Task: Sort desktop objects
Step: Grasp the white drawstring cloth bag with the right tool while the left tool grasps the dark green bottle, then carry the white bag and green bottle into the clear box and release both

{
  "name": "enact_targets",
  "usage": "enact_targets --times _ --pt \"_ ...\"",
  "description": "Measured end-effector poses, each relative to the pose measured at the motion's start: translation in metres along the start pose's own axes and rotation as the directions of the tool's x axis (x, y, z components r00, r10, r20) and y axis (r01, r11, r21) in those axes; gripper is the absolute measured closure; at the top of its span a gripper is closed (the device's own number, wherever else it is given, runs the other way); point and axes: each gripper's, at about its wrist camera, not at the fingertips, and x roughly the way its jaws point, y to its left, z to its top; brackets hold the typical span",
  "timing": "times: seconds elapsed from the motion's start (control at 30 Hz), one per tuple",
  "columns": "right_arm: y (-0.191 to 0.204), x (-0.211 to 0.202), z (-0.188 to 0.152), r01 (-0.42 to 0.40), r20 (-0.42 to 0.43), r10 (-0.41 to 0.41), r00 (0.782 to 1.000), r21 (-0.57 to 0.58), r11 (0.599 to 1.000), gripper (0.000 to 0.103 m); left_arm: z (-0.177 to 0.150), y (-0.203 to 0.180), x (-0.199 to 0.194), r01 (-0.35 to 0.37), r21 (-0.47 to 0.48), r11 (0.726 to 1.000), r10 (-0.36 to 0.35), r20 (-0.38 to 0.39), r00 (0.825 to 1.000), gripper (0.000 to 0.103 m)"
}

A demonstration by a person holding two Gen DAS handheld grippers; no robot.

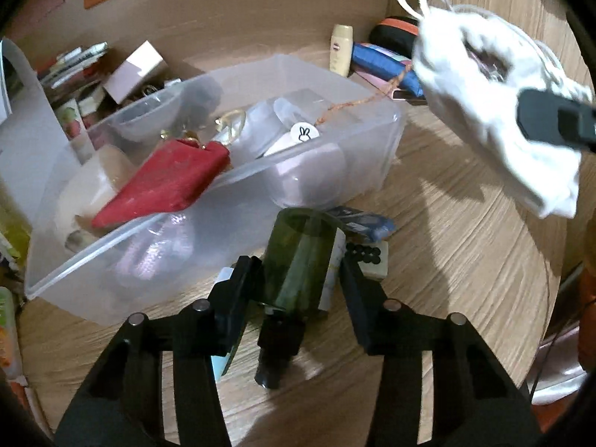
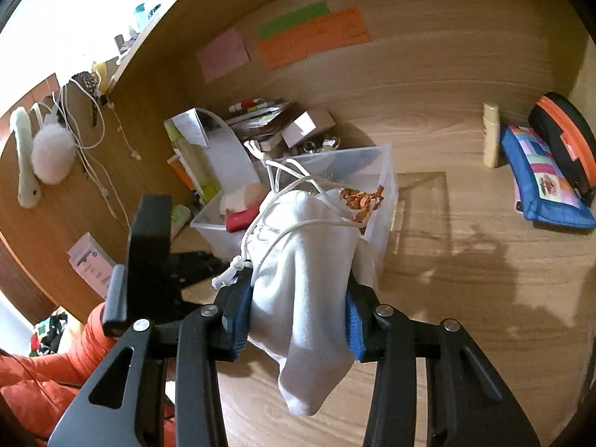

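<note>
Desk sort, both wrist cams.

L gripper [image 1: 298, 279]: jaws brought in to a narrow gap around a dark green glass bottle [image 1: 298, 257] lying on the wooden desk [image 1: 447, 242], black cap end twd camera. L pad [image 1: 242, 279] looks to touch the bottle side; R pad sits just beside it w/ a white label strip between. Cannot tell if the pads press firmly. Bottle resting on desk, not lifted.

Just beyond bottle: small blue packet [image 1: 368, 223] and a white tile w/ black dots [image 1: 367, 257], both on desk, near the front wall of the clear plastic bin [image 1: 335, 190].

Bin contents seen from L cam: red wedge-shaped item [image 1: 167, 182] leaning over the near rim, round white tag w/ rabbit mark [image 1: 304, 133] on an orange string, pale lumps behind walls – not identifiable.

R gripper [image 2: 298, 309]: blue-padded fingers [image 2: 354, 324] clamped on a white drawstring pouch [image 2: 305, 260], held off the desk, cords looping up at far end; pouch bottom droops below jaws. From L cam the pouch hangs at upper right, above desk, right of bin.

Far right on desk: cream bottle [image 2: 491, 134] upright, blue patchwork case [image 2: 544, 175], black/orange case [image 2: 566, 134] behind it. Coloured notes [image 2: 313, 33] on back panel. Orange sleeve [image 2: 56, 365] at lower left of R cam.
</note>
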Motion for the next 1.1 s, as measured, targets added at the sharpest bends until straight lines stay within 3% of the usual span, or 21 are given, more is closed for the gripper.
enact_targets --times 0.17,0.53,0.77,1.0,1.1 --pt "-0.004 0.009 0.011 -0.021 0.001 0.021 1.0 0.01 1.0 0.065 0.0 0.001 -0.001 0.003 -0.002 1.0 -0.003 0.009 1.0 0.062" --pt "0.004 0.026 0.045 -0.036 0.036 0.036 0.999 0.0 0.999 0.065 -0.003 0.012 -0.038 0.033 -0.055 0.998 -0.027 0.102 0.994 0.062" --pt "0.008 0.049 0.069 -0.029 0.048 0.03 0.998 -0.024 0.999 0.065 -0.003 0.046 -0.086 0.03 -0.169 0.985 0.006 0.207 0.978 0.062" --pt "0.011 0.081 0.082 -0.011 0.02 0.011 1.0 -0.024 1.0 0.065 0.01 0.081 -0.111 0.003 -0.222 0.975 0.058 0.266 0.962 0.062" --pt "0.01 0.096 0.088 -0.02 0.002 0.02 1.0 -0.014 1.0 0.065 0.021 0.09 -0.116 -0.042 -0.212 0.976 0.102 0.28 0.955 0.062"
